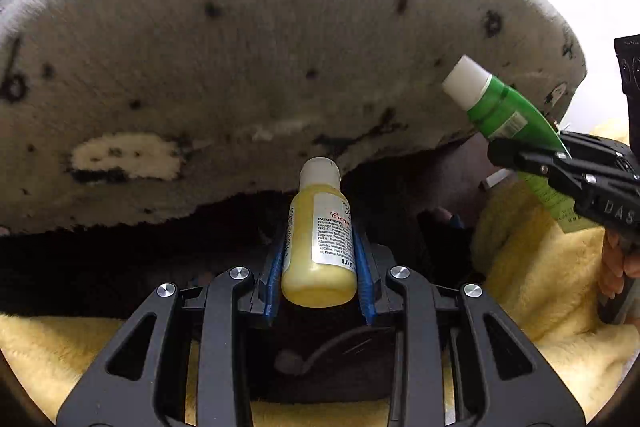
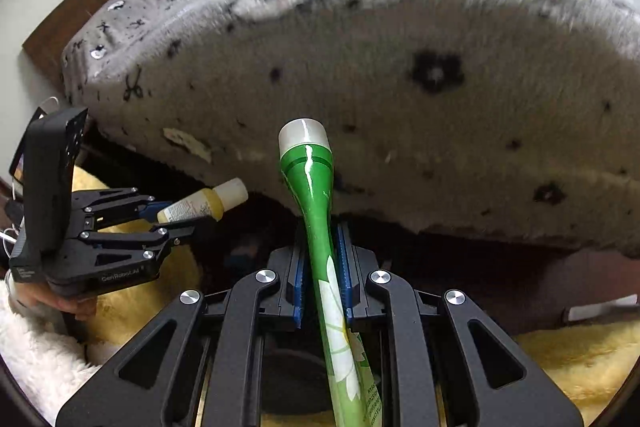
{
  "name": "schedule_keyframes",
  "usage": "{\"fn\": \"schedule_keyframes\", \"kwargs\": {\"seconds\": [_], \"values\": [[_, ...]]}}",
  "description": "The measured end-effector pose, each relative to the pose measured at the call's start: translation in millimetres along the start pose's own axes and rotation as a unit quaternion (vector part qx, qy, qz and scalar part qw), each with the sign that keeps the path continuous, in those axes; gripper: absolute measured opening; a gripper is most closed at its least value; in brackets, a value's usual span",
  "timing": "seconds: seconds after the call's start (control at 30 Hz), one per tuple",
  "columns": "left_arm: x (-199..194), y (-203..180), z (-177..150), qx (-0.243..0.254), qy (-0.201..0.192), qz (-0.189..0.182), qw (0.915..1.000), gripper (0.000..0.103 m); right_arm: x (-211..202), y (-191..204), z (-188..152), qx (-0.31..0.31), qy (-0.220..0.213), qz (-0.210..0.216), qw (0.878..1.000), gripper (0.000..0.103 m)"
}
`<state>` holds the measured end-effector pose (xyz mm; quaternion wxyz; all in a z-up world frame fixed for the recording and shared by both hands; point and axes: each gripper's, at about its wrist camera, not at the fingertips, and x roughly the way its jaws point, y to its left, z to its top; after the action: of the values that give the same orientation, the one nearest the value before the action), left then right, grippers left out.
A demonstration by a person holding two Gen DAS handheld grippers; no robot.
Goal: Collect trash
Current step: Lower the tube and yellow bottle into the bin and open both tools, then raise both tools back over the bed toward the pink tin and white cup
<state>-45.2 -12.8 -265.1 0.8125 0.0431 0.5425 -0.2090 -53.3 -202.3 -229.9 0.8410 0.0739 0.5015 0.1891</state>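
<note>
left claw point(image 1: 320, 259): clamped on small yellow lotion bottle point(image 1: 320, 239), long axis along the fingers, cap forward. right claw point(image 2: 320, 267): clamped on green tube point(image 2: 316, 203), cap forward. both point toward the dark gap point(image 1: 160, 259) under the grey speckled cushion point(image 1: 240, 47); neither claw clearly nearer.

Ahead of us the grey mattress point(image 1: 280, 67) blocks the way, its spotted side filling most of both views. Under the mattress a dark gap point(image 1: 160, 255) runs along its lower edge, and there we see open room. Below the gap the yellow blanket point(image 1: 540, 287) lies soft and low, barring nothing above it.
</note>
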Motion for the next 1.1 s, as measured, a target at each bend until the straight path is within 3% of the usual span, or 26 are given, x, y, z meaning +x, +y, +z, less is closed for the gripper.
{"fn": "schedule_keyframes", "kwargs": {"seconds": [0.3, 0.43, 0.8, 0.9, 1.03, 1.1], "values": [[56.0, -6.9, -6.1, 0.008, 0.073, -0.019, 0.9971, 0.029, 45.3, -10.8, -9.4, 0.028, 0.068, 0.022, 0.997, 0.015], [67.3, -10.2, -9.8, 0.010, 0.093, -0.028, 0.9952, 0.029, 72.5, -13.9, -16.6, 0.044, 0.109, 0.013, 0.993, 0.015], [76.0, -10.6, -8.2, 0.009, 0.103, -0.025, 0.9944, 0.029, 85.5, -3.9, -6.9, 0.037, 0.107, 0.018, 0.993, 0.018], [76.1, -8.5, -8.1, 0.004, 0.102, -0.018, 0.9946, 0.044, 82.7, -7.8, -3.4, 0.047, 0.097, 0.015, 0.994, 0.018], [73.3, -0.6, -8.4, -0.012, 0.098, -0.009, 0.9950, 0.052, 75.8, -17.9, -1.7, 0.069, 0.083, 0.001, 0.994, 0.049], [71.8, 3.4, -8.0, -0.019, 0.095, -0.007, 0.9953, 0.055, 71.7, -20.6, -2.0, 0.074, 0.075, -0.004, 0.994, 0.056]]}}
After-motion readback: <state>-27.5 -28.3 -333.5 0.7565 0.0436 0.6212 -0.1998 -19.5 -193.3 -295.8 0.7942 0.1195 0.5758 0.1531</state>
